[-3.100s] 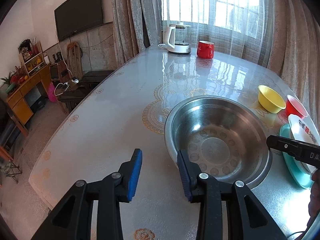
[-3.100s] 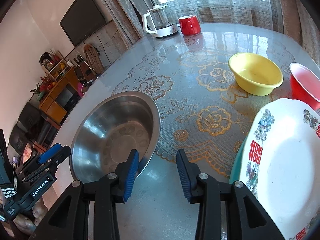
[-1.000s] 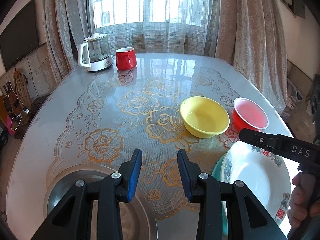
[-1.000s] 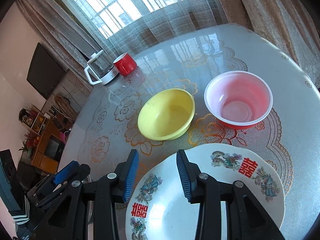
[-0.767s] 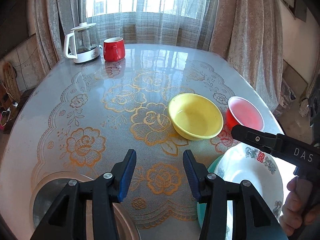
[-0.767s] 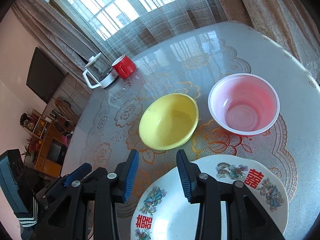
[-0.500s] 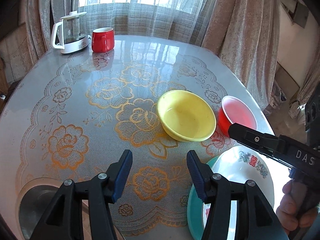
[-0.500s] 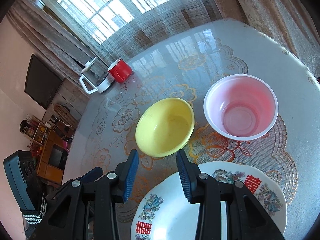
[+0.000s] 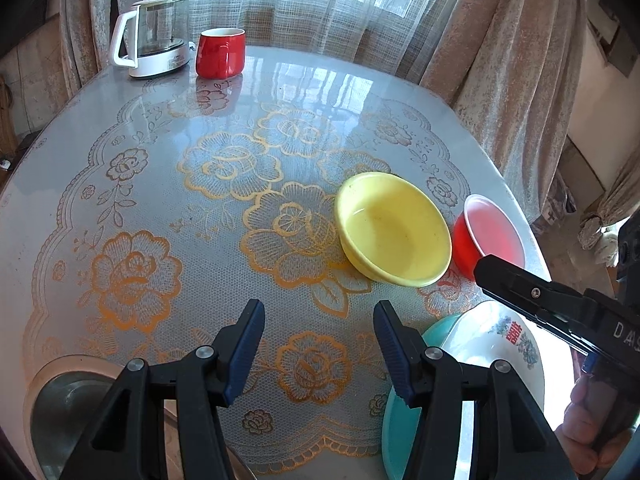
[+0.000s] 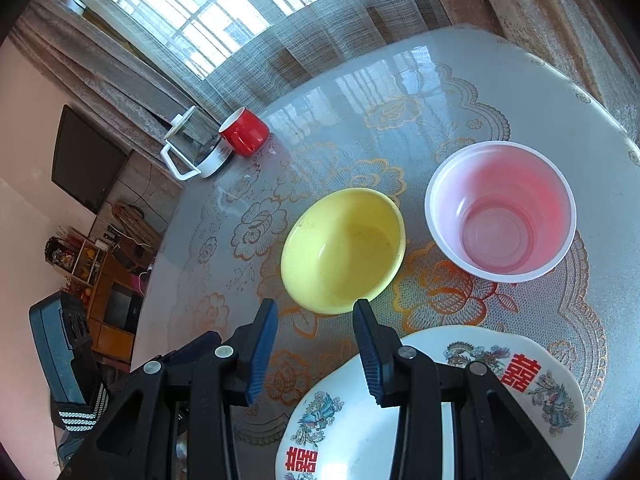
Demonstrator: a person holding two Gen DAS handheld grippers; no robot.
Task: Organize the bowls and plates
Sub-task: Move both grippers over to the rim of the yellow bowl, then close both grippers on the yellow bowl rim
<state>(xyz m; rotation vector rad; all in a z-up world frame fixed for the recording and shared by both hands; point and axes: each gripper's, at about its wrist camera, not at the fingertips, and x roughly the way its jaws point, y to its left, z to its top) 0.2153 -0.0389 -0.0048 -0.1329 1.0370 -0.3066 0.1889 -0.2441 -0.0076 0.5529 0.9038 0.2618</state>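
Note:
A yellow bowl (image 9: 394, 228) (image 10: 344, 248) stands mid-table with a red plastic bowl (image 9: 490, 236) (image 10: 500, 212) to its right. Nearer me, a white patterned plate (image 9: 508, 344) (image 10: 348, 432) lies on a teal plate (image 9: 404, 412). A steel basin (image 9: 68, 404) sits at the lower left. My left gripper (image 9: 318, 350) hovers open over the lace cloth, short of the yellow bowl, with nothing between its pads. My right gripper (image 10: 316, 344) is open and empty above the white plate's near rim, just short of the yellow bowl. One of its black fingers (image 9: 520, 284) reaches in from the right in the left wrist view.
A glass kettle (image 9: 156, 40) (image 10: 196, 148) and a red mug (image 9: 220, 52) (image 10: 244, 130) stand at the table's far end by the curtained window. The table edge curves close behind the red bowl. A person's hand (image 9: 588, 432) grips the right gripper's handle.
The left gripper's jaws have spread wider, and it has swung right and lower toward the yellow bowl; the steel basin has slid to the view's bottom left. The right gripper has barely moved.

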